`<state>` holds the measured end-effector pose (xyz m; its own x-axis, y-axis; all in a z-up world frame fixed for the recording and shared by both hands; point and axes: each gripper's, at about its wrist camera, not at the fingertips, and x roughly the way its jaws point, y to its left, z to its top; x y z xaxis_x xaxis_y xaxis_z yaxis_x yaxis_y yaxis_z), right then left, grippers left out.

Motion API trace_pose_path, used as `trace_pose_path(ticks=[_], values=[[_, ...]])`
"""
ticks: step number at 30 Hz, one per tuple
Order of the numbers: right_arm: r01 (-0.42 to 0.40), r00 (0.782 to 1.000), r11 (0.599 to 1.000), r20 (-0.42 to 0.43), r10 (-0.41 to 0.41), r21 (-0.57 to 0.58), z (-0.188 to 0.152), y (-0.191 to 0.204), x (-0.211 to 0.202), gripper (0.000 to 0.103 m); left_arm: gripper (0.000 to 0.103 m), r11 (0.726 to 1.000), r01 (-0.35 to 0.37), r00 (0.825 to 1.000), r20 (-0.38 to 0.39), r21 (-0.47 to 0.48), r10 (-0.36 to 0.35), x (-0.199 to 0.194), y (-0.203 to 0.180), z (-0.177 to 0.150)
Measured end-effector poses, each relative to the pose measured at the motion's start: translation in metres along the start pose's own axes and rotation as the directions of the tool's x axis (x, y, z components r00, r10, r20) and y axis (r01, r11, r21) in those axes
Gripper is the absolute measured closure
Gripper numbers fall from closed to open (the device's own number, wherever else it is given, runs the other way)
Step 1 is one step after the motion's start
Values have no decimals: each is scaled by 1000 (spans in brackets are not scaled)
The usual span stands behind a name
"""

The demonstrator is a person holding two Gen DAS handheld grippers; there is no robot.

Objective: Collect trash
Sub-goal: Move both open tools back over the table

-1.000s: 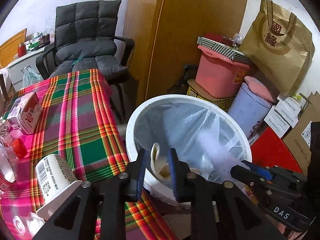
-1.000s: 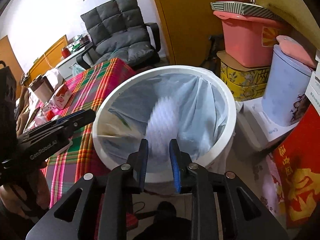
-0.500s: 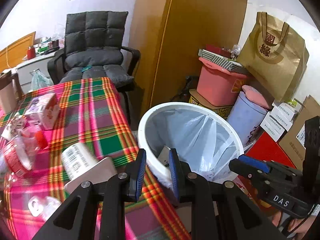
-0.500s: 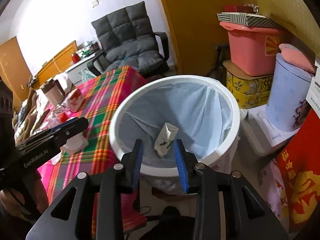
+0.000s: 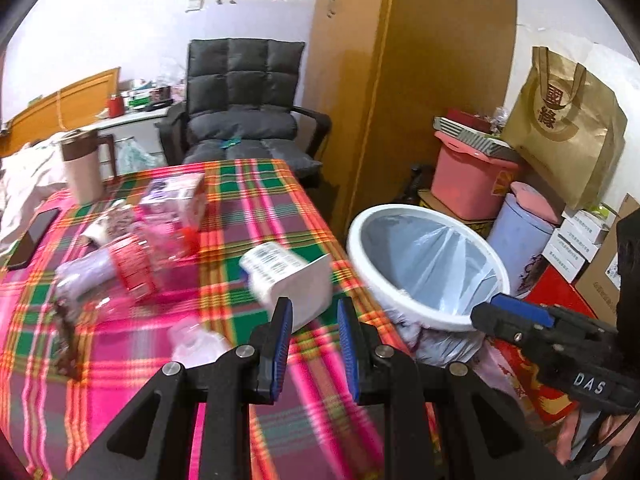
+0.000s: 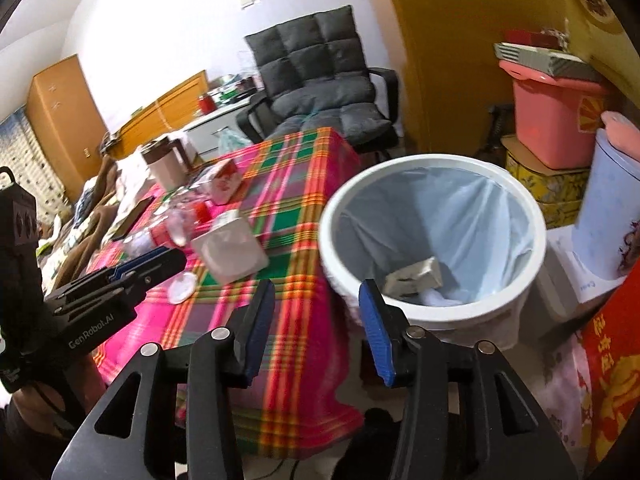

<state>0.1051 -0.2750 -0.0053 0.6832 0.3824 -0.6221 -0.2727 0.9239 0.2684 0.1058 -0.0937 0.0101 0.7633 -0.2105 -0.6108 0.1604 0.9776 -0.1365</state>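
Both grippers empty, more trash waiting

Left gripper [image 5: 314, 336], jaws spread, faces the white square carton [image 5: 292, 282] mid-frame on the plaid bench [image 5: 256, 200]; right gripper [image 6: 316, 326] gapes beside the white lined bin [image 6: 434, 316].

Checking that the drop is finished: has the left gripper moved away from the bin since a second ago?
Yes. The left gripper has swung left off the white bin and now hangs over the plaid tablecloth, jaws open and empty.

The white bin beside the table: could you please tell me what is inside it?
The bin holds a pale liner and one crumpled grey-white carton lying on something white near the bottom. The near rim hides whatever lies below that.
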Motion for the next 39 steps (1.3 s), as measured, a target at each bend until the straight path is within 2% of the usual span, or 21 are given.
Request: trace_pose_path(ticks=[7, 19, 35, 36, 39], values=[[-32, 999, 998, -15, 32, -49, -4, 22, 0, 56, 80, 998, -56, 998, 5, -42, 56, -24, 25, -16], [-62, 998, 992, -34, 59, -113, -15, 49, 2, 56, 80, 990, -96, 995, -17, -103, 94, -42, 56, -36], [-67, 996, 990, -67, 59, -124, -7, 52, 22, 56, 80, 988, -99, 993, -77, -117, 91, -12, 67, -37], [-67, 996, 990, -69, 59, -126, -6, 51, 24, 56, 79, 988, -99, 993, -80, -116, 90, -9, 67, -37], [-62, 996, 989, -76, 52, -132, -2, 50, 32, 56, 68, 988, -102, 992, -87, -118, 92, -1, 69, -34]])
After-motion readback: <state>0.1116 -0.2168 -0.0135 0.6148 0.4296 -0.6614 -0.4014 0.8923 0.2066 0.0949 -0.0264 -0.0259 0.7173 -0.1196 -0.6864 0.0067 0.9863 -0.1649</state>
